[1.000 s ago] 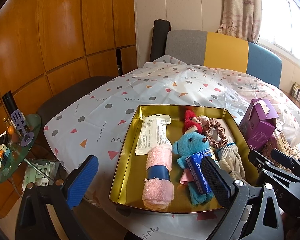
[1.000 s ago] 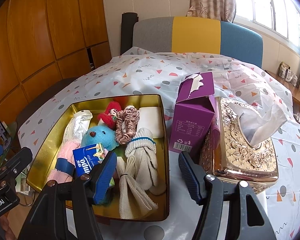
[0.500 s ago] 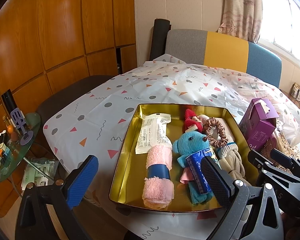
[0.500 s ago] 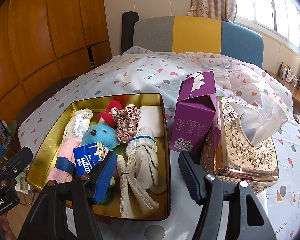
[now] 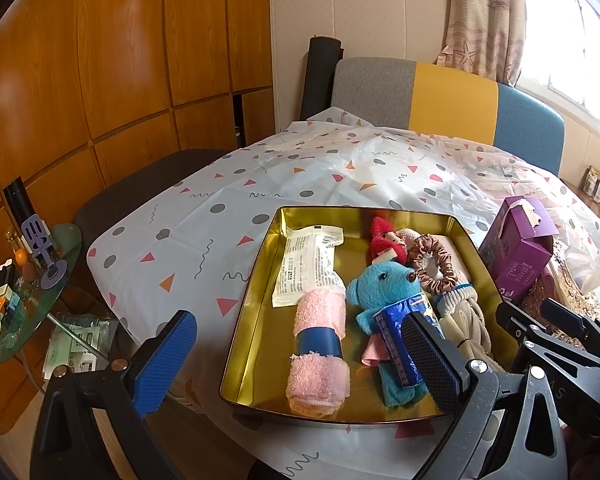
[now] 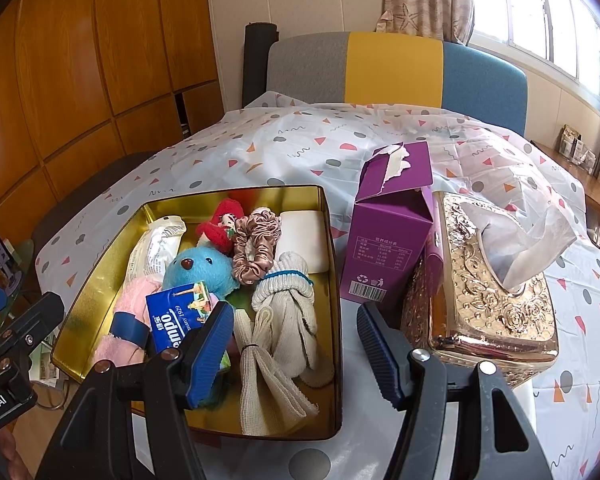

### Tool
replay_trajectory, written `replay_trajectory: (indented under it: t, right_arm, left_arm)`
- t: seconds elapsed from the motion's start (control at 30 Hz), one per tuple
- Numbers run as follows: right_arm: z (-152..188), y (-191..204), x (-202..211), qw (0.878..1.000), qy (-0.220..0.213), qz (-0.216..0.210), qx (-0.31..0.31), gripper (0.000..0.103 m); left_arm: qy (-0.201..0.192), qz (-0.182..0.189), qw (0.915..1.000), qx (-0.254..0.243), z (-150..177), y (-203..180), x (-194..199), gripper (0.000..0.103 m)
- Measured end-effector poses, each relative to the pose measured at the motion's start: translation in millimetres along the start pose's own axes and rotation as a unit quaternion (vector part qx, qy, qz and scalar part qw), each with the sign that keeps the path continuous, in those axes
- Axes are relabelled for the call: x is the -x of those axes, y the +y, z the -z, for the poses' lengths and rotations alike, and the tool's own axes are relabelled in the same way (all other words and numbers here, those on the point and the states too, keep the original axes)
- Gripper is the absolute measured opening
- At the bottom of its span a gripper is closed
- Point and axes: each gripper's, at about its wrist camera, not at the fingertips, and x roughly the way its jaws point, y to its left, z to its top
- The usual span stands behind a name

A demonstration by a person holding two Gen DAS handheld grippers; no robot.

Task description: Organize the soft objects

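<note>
A gold metal tin sits near the table's front edge, filled with soft items. Inside lie a rolled pink towel with a blue band, a blue plush bear, a blue tissue pack, a red doll, a pink-brown scrunchie, cream gloves, a white packet and a white pad. My left gripper hovers open before the tin's near left corner. My right gripper hovers open over the tin's near right corner. Both hold nothing.
A purple carton stands right of the tin, with a gold embossed tissue box beside it. A patterned cloth covers the table. A grey, yellow and blue chair back stands behind. A cluttered glass side table sits at left.
</note>
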Motion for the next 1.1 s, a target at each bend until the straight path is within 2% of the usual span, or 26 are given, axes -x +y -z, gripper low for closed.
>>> replay_trajectory:
  t: [0.83, 0.97, 1.07, 1.1]
  right_arm:
    - [2.9, -1.5, -1.3, 1.000, 0.004, 0.000, 0.000, 0.065]
    - [2.5, -2.4, -2.2, 1.000, 0.005, 0.001, -0.001, 0.065]
    - [1.7, -3.1, -0.2, 1.000, 0.001, 0.002, 0.000, 0.065]
    - [1.3, -4.3, 1.4, 1.000, -0.002, 0.003, -0.001, 0.065]
  left_arm:
    - [-0.002, -0.004, 1.0000, 0.000, 3.4, 1.8, -1.6, 0.102]
    - [-0.002, -0.009, 1.0000, -0.003, 4.6, 2.1, -3.0, 0.097]
    - [-0.003, -0.009, 1.0000, 0.001, 2.8, 3.9, -2.7, 0.098]
    - [-0.002, -0.010, 0.9999, 0.003, 2.2, 4.3, -3.2, 0.101]
